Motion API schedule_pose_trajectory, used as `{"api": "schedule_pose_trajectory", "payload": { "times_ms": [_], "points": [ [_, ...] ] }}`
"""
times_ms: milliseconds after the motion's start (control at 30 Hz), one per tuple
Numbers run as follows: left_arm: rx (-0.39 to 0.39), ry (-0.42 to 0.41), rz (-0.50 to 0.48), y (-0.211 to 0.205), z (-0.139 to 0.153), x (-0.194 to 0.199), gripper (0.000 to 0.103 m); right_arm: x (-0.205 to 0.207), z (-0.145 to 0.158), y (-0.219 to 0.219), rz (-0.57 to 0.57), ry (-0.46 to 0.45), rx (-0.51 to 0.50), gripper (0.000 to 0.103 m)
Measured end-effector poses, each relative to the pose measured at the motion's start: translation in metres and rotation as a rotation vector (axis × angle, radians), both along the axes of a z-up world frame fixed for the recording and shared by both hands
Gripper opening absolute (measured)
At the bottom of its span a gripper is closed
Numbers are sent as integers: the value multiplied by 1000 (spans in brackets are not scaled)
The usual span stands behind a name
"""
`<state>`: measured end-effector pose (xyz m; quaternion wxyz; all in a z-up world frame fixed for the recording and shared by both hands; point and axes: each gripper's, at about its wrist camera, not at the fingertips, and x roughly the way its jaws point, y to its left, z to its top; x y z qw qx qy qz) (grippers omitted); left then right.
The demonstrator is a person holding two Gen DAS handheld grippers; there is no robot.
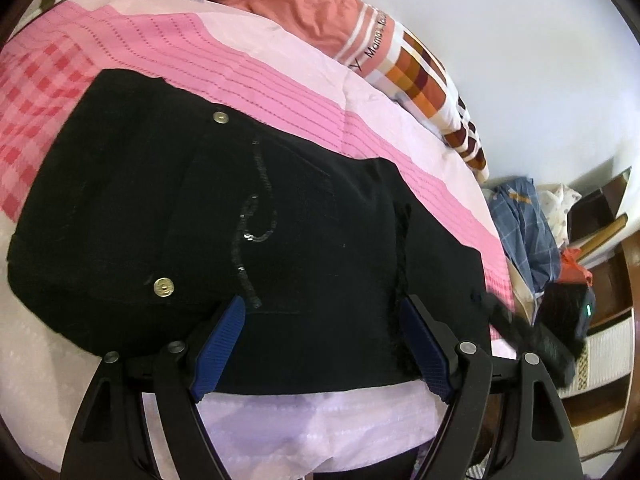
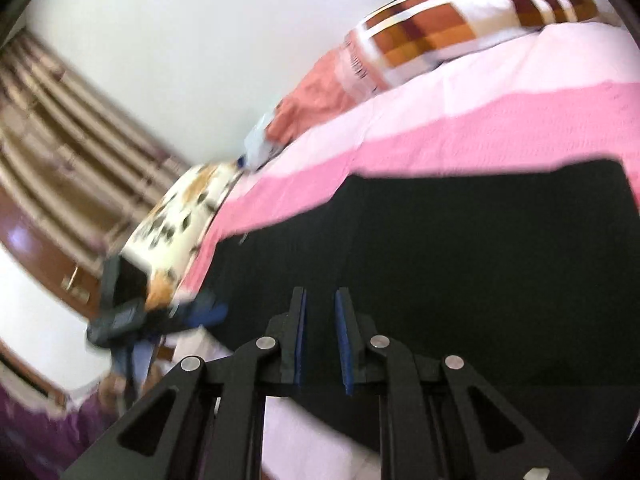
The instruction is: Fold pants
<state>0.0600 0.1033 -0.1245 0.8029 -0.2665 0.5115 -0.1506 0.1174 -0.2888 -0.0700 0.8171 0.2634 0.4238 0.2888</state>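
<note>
Black pants lie folded on the pink bedspread, with two brass buttons and a sequin pattern showing. My left gripper is open, its blue pads spread wide just above the near edge of the pants, holding nothing. In the right wrist view the pants fill the lower right. My right gripper hovers over them with its pads a narrow gap apart and nothing between them. The right gripper also shows blurred at the right of the left wrist view, and the left gripper shows blurred in the right wrist view.
A salmon and checked quilt lies at the far side of the bed against the white wall. A blue plaid cloth and shelves stand off the bed's right edge. A floral pillow, curtains and wooden furniture show in the right wrist view.
</note>
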Motion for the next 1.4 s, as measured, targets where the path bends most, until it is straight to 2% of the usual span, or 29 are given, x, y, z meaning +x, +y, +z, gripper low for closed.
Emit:
{"api": "schedule_pose_trajectory", "payload": {
  "times_ms": [133, 200, 233, 300, 400, 467, 500, 567, 600, 633, 667, 700, 733, 800, 867, 900, 933, 1000, 1033, 1067, 1167, 1233, 1333, 1400],
  "points": [
    [6, 11, 9, 4, -2, -4, 80, 52, -16, 0, -70, 85, -15, 16],
    [23, 5, 19, 10, -1, -7, 80, 74, -42, 4, -92, 227, -83, 12],
    [33, 5, 24, 14, 0, -9, 80, 78, -50, -2, -111, 262, -11, 14],
    [58, -12, 52, 28, 6, -12, 80, 73, -43, -14, -139, 247, 66, 15],
    [62, -33, 97, 53, 11, -15, 80, 51, -23, -41, -190, 133, 103, 17],
    [44, -22, 119, 67, 9, -14, 80, 40, -21, -74, -260, 107, 136, 17],
    [18, -14, 120, 71, 6, -13, 80, 40, -24, -93, -302, 118, 148, 17],
    [-8, 4, 133, 75, 2, -12, 80, 41, -46, -135, -388, 195, 208, 17],
    [-3, 4, 134, 74, 1, -12, 80, 43, -56, -149, -425, 230, 233, 11],
    [11, -1, 129, 71, 3, -11, 80, 41, -69, -164, -461, 273, 299, 5],
    [39, -12, 118, 67, 6, -11, 80, 38, -78, -171, -473, 297, 402, 5],
    [56, -23, 112, 65, 9, -13, 80, 36, -81, -175, -474, 298, 470, 11],
    [70, -36, 107, 64, 13, -14, 80, 33, -78, -177, -477, 277, 509, 13],
    [90, -67, 106, 61, 20, -15, 80, 27, -68, -178, -494, 223, 546, 14],
    [101, -84, 114, 66, 24, -16, 80, 31, -69, -179, -535, 258, 494, 20],
    [104, -89, 124, 69, 26, -15, 80, 36, -75, -177, -535, 300, 445, 6],
    [105, -90, 132, 72, 26, -13, 80, 42, -82, -176, -535, 338, 432, 0],
    [109, -85, 155, 81, 27, -12, 80, 42, -84, -179, -564, 348, 497, 3],
    [111, -87, 166, 86, 28, -12, 80, 38, -79, -182, -578, 316, 529, 12],
    [120, -91, 175, 93, 29, -13, 80, 30, -78, -184, -588, 290, 534, 12],
    [173, -112, 173, 108, 30, -12, 80, 20, -53, -168, -534, 189, 531, 16],
    [191, -103, 147, 116, 26, -9, 80, 14, -38, -137, -419, 162, 480, 26],
    [191, -92, 81, 126, 17, 0, 80, 5, -30, -86, -274, 166, 350, 29],
    [170, -94, 29, 133, 11, 9, 80, 1, -36, -61, -216, 189, 327, 30]
  ]
}}
